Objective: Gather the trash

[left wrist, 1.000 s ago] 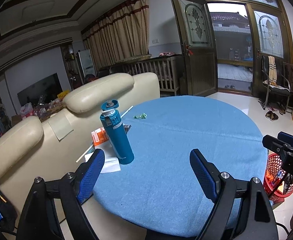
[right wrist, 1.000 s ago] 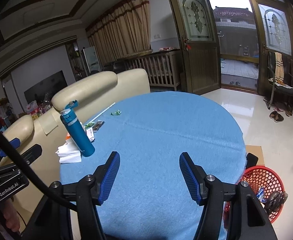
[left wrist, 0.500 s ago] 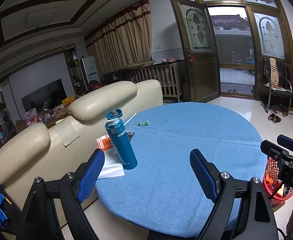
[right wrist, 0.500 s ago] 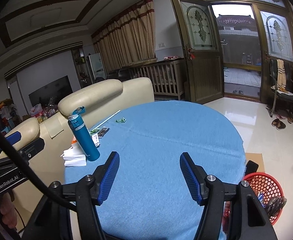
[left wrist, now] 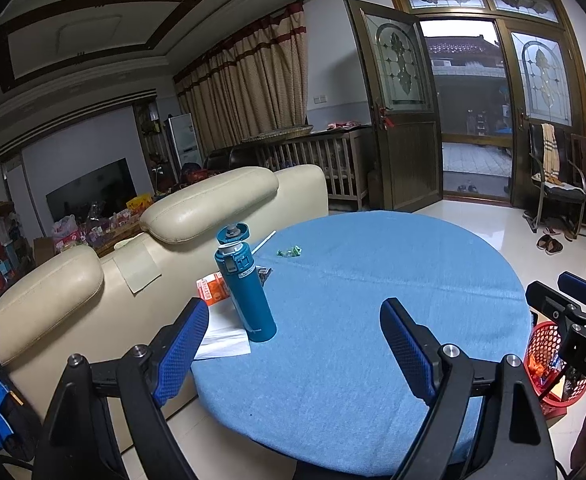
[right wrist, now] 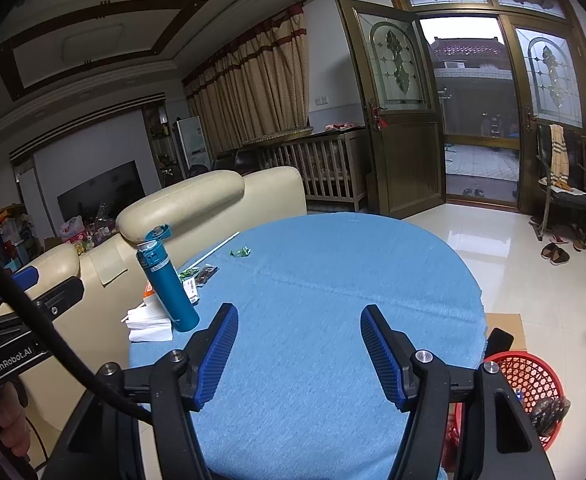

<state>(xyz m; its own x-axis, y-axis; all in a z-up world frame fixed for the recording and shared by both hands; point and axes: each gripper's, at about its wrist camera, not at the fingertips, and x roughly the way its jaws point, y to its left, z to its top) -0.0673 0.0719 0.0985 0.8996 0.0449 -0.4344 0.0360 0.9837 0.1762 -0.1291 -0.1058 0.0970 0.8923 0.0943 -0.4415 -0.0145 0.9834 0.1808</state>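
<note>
Both grippers, left [left wrist: 295, 344] marked "GenRobot.AI" and right [right wrist: 299, 350], hover with fingers apart, empty.

left gripper [left wrist: 295, 330] open, right gripper [right wrist: 299, 338] open

Before you: round table [right wrist: 333, 280] in blue cloth. At its left edge, teal bottle [right wrist: 167, 280] upright beside white tissues [right wrist: 149, 324]; green wrapper [right wrist: 240, 252] farther back. Red basket [right wrist: 529, 384] on floor, right. Your right gripper [right wrist: 299, 344] empty, jaws apart.
</note>
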